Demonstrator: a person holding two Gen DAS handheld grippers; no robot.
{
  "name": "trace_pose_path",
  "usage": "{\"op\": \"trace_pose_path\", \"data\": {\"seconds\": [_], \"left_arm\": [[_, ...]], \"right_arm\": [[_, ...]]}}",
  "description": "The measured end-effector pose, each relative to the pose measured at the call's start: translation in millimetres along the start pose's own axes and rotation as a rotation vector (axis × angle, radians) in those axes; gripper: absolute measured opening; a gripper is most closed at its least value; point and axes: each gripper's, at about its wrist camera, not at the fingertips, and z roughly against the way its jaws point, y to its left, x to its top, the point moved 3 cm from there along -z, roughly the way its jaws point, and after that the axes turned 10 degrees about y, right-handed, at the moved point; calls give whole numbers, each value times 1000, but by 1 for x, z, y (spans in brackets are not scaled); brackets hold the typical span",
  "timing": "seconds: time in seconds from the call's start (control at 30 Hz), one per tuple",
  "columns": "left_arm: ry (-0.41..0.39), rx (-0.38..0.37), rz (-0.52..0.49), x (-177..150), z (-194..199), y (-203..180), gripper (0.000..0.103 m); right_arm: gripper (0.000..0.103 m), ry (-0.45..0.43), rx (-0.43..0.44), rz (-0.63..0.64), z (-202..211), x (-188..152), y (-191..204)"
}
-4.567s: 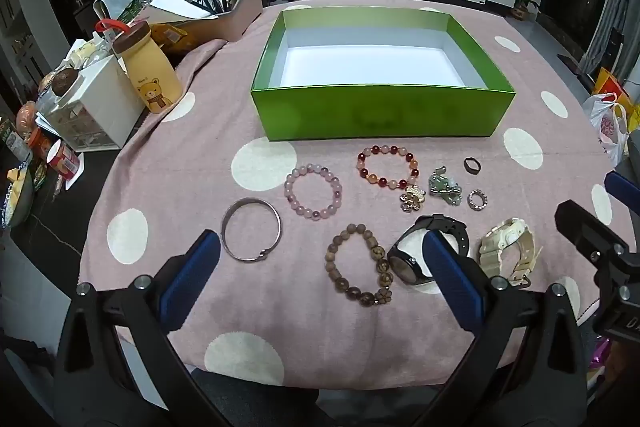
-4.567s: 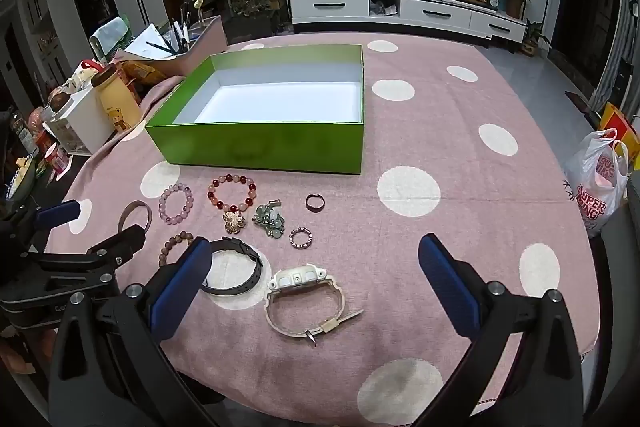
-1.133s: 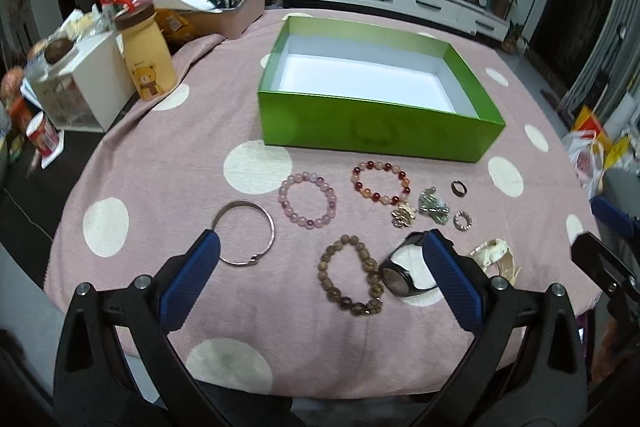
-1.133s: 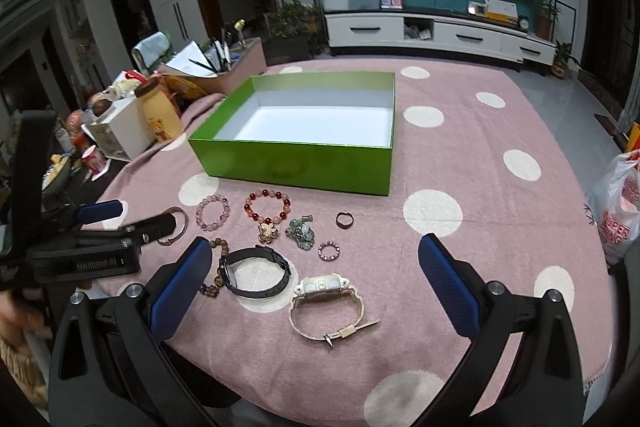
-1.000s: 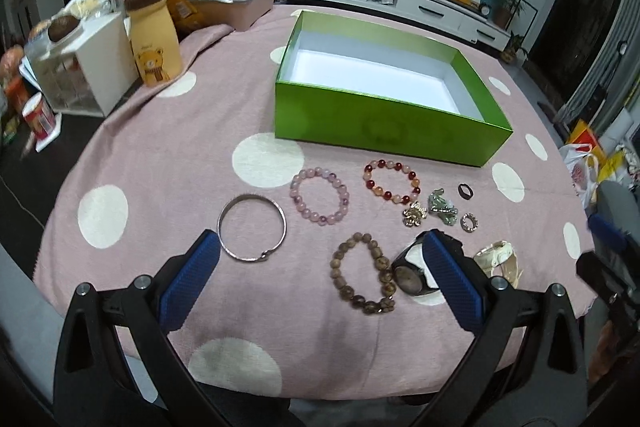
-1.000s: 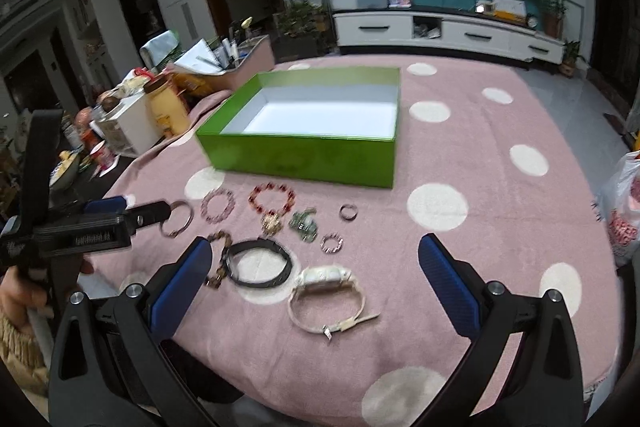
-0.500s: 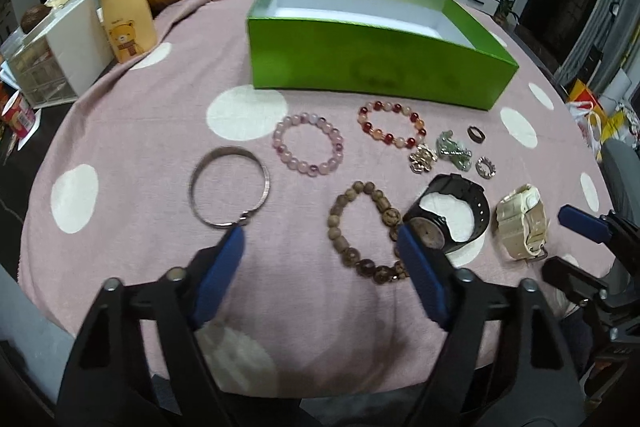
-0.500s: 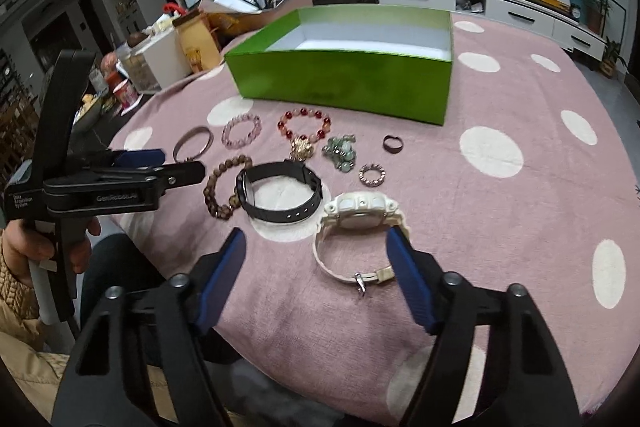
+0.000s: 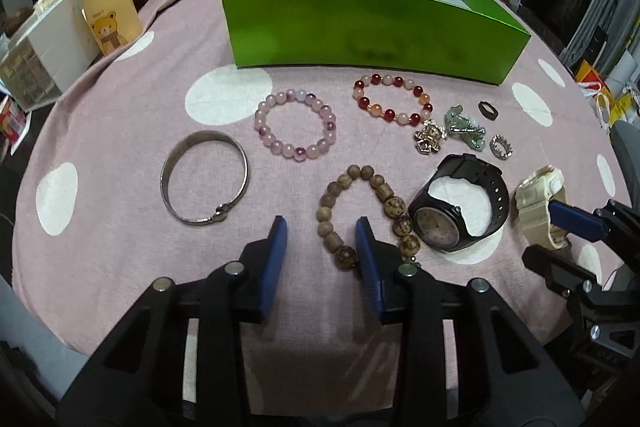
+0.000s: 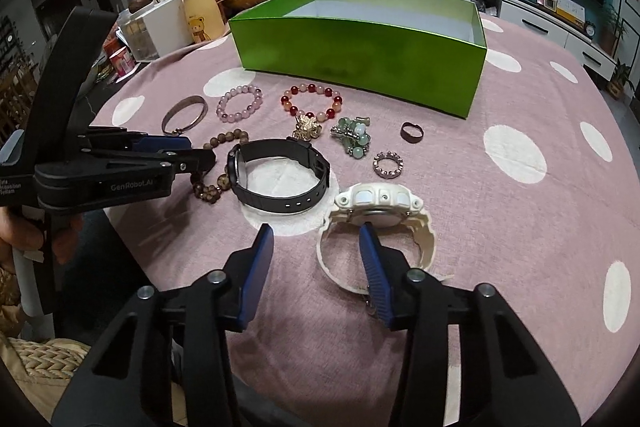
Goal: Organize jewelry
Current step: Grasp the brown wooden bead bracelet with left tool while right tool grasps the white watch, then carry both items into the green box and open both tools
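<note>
- A round surface (image 9: 120, 227) draped in pink cloth with white dots carries a spread of jewelry in front of an open green box (image 9: 360, 27).
- The left tongs (image 9: 321, 253) hang low over the near edge, their blue fingers partly apart with nothing between them; the right finger sits just beside the near end of a wooden bead bracelet (image 9: 360, 211).
- The left view shows a silver bangle (image 9: 204, 183) flat on the cloth to the left, a pink bead bracelet (image 9: 296, 125) and a red bead bracelet (image 9: 394, 101) nearer the box.
- A black watch (image 9: 460, 215) rests on a white dot, beside the wooden beads.
- The right tongs (image 10: 316, 247) are also partly apart and hold nothing; the right finger overlaps the near side of a cream watch (image 10: 376, 211), though contact cannot be judged.
- Only the right view shows the cream watch whole, and the left tongs side-on; the left view shows just its edge behind the right tongs.
- Small pieces lie between the watches and the box: a gold charm (image 10: 306, 127), a green charm (image 10: 352, 137), a dark ring (image 10: 412, 131) and a beaded ring (image 10: 387, 159).
- A bear-print bag (image 9: 106, 21) stands left of the box.
</note>
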Motion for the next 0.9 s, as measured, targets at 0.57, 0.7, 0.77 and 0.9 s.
{"op": "trace_pose_path", "data": {"seconds": [0.57, 0.7, 0.77, 0.9], "left_arm": [[-50, -31, -31, 8, 9, -7, 7], [-95, -42, -28, 14, 27, -5, 7], [-117, -47, -30, 18, 36, -5, 7], [-163, -57, -33, 30, 56, -3, 7]], "right_arm": [[7, -58, 9, -67, 5, 8, -18], [7, -80, 23, -85, 16, 10, -23], [7, -98, 23, -93, 23, 13, -27], [7, -150, 17, -90, 44, 26, -31]]}}
